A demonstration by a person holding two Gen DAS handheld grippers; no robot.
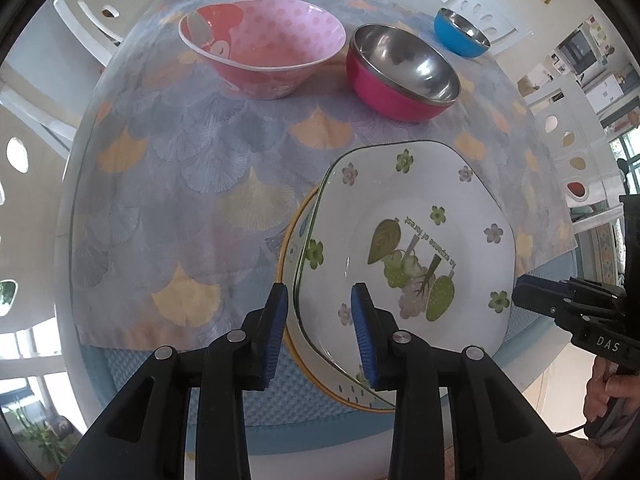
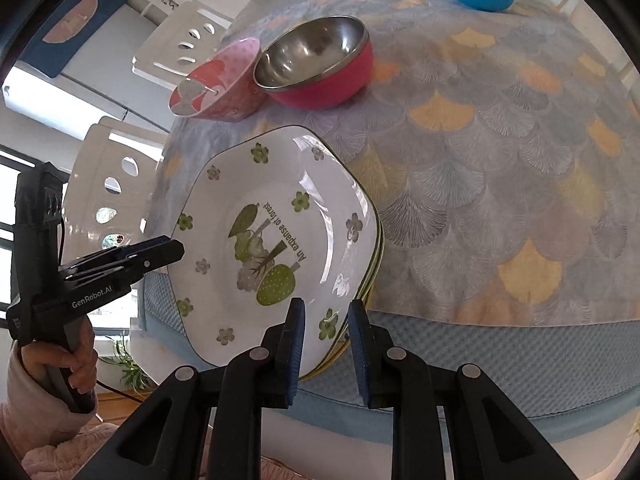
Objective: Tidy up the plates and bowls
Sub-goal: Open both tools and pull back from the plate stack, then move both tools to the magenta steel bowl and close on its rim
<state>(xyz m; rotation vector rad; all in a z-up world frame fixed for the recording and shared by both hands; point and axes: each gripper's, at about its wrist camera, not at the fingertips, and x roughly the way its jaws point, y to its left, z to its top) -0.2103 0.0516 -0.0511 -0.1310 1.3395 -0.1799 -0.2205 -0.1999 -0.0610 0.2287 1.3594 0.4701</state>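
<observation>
A white hexagonal plate (image 1: 420, 208) with flowers and a leaf print lies on top of a yellow-rimmed plate (image 1: 289, 248) at the table's near edge. My left gripper (image 1: 318, 292) straddles the white plate's near rim, its blue pads standing off it on either side. The same plate (image 2: 280, 200) shows in the right wrist view over further rims stacked below. My right gripper (image 2: 326, 304) is shut on the stack's edge. Each gripper shows in the other's view: the right gripper (image 1: 520, 292) at the plate's right edge, the left gripper (image 2: 178, 250) at its left edge.
Beyond the plates stand a pink dotted bowl (image 1: 260, 48), a magenta steel bowl (image 1: 400, 76) and a blue steel bowl (image 1: 460, 34) on the fan-patterned cloth (image 1: 180, 168). White chairs (image 2: 180, 44) ring the round table. A blue waffle mat (image 2: 520, 352) covers the near edge.
</observation>
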